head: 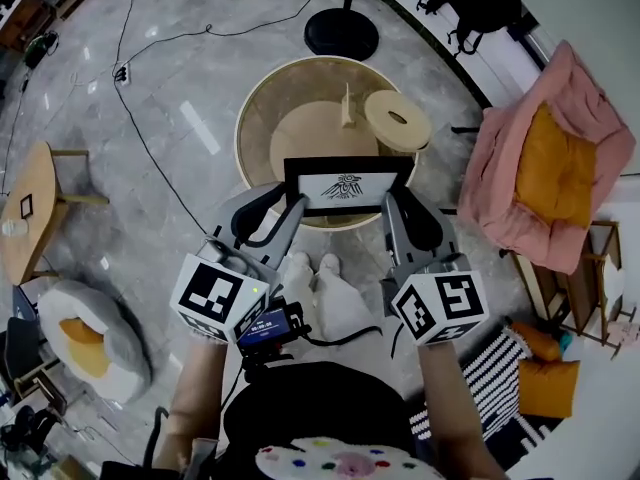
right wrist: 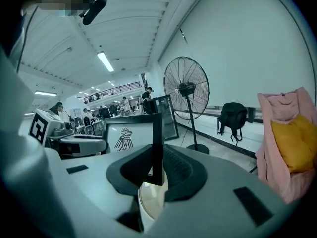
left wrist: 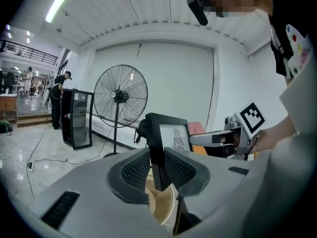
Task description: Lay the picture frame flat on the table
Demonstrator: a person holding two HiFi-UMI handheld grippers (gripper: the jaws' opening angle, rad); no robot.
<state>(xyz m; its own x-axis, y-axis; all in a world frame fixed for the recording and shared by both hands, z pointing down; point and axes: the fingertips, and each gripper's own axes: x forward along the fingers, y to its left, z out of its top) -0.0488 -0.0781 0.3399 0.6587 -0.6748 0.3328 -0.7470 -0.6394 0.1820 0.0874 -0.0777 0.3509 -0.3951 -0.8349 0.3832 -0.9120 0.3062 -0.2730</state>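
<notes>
The frame [head: 348, 185] stands upright over the table's [head: 310, 138] 6 o'clock edge, pinched from both sides. The left gripper [head: 292, 203] clamps its 9 o'clock edge and the right gripper [head: 392, 203] its 3 o'clock edge, each with narrow jaws pressing the black border. A two-sided hold like this probably keeps it level so it can tip back towards 12 o'clock and lie flat. It is a thin black frame with a white mat and a small dark bird-like drawing; whether its bottom edge touches the tabletop is unclear.
</notes>
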